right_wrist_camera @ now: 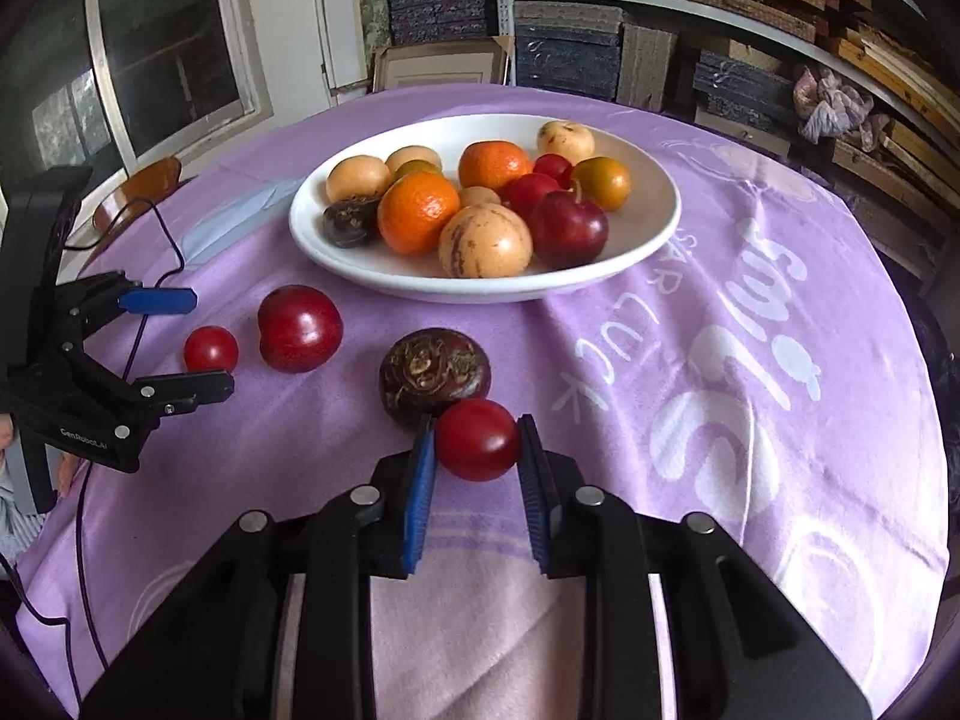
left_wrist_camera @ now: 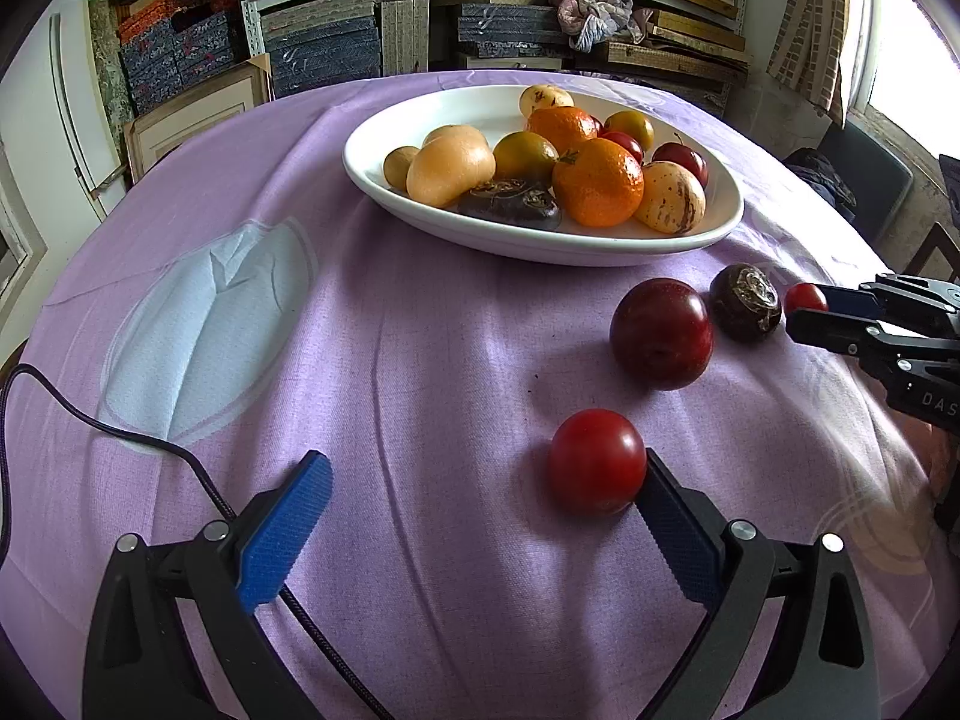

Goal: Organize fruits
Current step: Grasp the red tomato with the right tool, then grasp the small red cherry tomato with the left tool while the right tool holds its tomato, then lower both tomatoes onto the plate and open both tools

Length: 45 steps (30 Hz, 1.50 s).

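A white oval bowl (left_wrist_camera: 714, 228) (right_wrist_camera: 660, 204) holds several fruits: oranges, plums, pale melons, a dark fruit. On the purple cloth lie a large dark red plum (left_wrist_camera: 660, 333) (right_wrist_camera: 299, 328), a dark brown fruit (left_wrist_camera: 746, 302) (right_wrist_camera: 435, 369) and a small red fruit (left_wrist_camera: 597, 461) (right_wrist_camera: 210, 349). My left gripper (left_wrist_camera: 480, 516) (right_wrist_camera: 198, 342) is open, its right finger touching that small red fruit. My right gripper (right_wrist_camera: 477, 450) (left_wrist_camera: 810, 309) is shut on another small red fruit (right_wrist_camera: 477, 441) (left_wrist_camera: 805, 298), right beside the dark brown fruit.
A dark cable (left_wrist_camera: 150, 438) (right_wrist_camera: 162, 240) runs over the cloth at the left. Shelves of stacked boxes (left_wrist_camera: 324, 42) stand behind the table. A chair (right_wrist_camera: 138, 186) stands at the far left edge. A window (right_wrist_camera: 162, 48) is behind it.
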Motion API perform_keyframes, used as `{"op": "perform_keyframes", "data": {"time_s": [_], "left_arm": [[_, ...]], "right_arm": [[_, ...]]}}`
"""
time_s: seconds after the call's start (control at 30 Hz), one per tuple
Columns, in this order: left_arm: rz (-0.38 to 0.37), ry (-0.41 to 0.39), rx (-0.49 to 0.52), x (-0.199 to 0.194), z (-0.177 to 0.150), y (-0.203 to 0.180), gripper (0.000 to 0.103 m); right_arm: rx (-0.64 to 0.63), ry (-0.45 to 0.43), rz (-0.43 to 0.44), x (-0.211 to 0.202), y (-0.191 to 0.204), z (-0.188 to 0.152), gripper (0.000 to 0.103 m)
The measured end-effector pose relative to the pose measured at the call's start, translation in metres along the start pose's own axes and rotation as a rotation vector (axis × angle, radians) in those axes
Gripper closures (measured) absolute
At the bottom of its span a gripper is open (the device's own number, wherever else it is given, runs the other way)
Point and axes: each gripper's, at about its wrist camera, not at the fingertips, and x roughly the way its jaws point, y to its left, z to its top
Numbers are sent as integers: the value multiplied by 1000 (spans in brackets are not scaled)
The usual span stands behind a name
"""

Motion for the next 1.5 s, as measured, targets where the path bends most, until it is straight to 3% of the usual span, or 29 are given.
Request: {"op": "perform_keyframes", "data": {"time_s": [0.13, 0.23, 0.33, 0.47, 0.63, 0.8, 0.87, 0.9, 1.27, 1.4, 1.5], "left_arm": [[-109, -103, 14, -22, -3, -9, 3], [-63, -121, 108, -24, -5, -32, 5], [-88, -125, 153, -24, -6, -45, 24], [-173, -88, 121, -16, -4, -39, 48], [-226, -46, 52, -7, -2, -28, 49], [-199, -44, 96, -6, -1, -37, 50], [-196, -45, 126, -7, -3, -43, 70], [-195, -45, 133, -8, -3, -44, 73], [-213, -71, 107, -19, -9, -38, 73], [-224, -136, 71, -47, -7, -31, 73], [-209, -196, 64, -81, 4, -23, 73]], "right_arm": [[-7, 29, 27, 2, -1, -2, 77], [-7, 37, 44, 4, -1, -3, 77], [2, 38, 54, 4, -1, -5, 77], [15, 38, 66, 5, -3, -5, 77], [16, 38, 68, 4, -2, -5, 77], [14, 38, 64, 4, -2, -5, 77], [15, 38, 65, 4, -1, -5, 77], [16, 38, 66, 4, -1, -5, 77], [4, 20, 74, -6, 11, -14, 77], [7, -43, 93, -40, 28, -33, 77], [-11, -136, 90, -85, 33, -23, 77]]}}
